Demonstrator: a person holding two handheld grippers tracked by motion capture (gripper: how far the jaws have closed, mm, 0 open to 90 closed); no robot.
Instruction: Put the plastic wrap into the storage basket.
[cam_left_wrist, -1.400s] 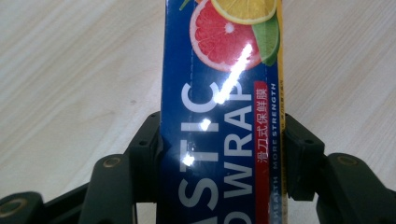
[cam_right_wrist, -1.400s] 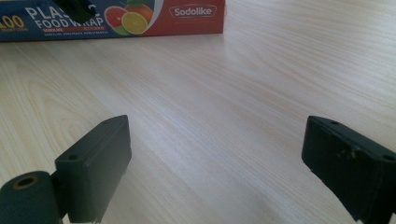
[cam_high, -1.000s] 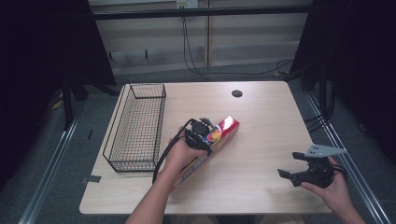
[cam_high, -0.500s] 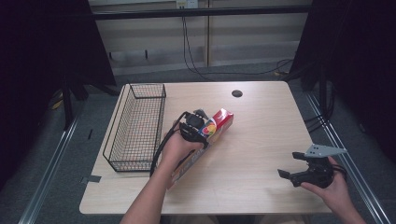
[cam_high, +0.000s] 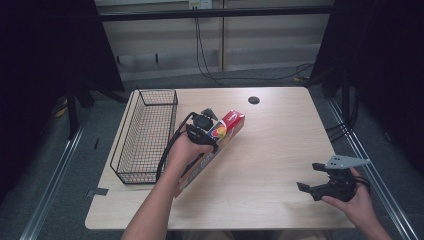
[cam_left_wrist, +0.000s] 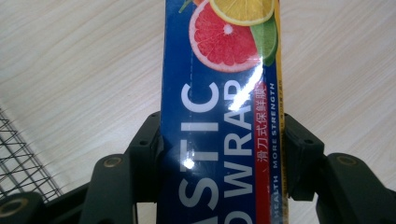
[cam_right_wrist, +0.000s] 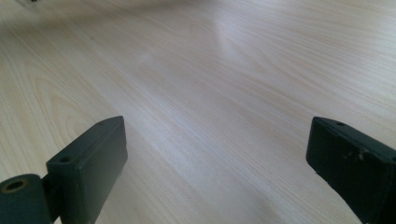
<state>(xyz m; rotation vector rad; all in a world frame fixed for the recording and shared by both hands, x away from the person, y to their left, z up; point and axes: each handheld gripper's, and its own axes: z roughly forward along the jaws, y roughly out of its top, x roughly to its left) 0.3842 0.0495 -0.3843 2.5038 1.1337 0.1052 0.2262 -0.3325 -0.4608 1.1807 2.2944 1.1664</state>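
Note:
A long blue plastic wrap box (cam_high: 226, 131) with a red end and citrus pictures sits in my left gripper (cam_high: 207, 131), lifted off the table near the middle. In the left gripper view both black jaws press the sides of the plastic wrap box (cam_left_wrist: 219, 140), so the left gripper (cam_left_wrist: 224, 158) is shut on it. My right gripper (cam_high: 312, 186) rests low at the table's front right, held by a hand. In the right gripper view the right gripper (cam_right_wrist: 224, 158) stands wide open over bare wood.
A black wire basket (cam_high: 125, 145) lies along the table's left side, close to the box's near end; a corner of the wire basket (cam_left_wrist: 18, 158) shows in the left gripper view. A round cable hole (cam_high: 253, 100) sits near the far edge. Dark curtains flank the table.
My left gripper has carried the box up and slightly toward the far side and the basket, and the box has tilted. The right gripper has stayed where it was.

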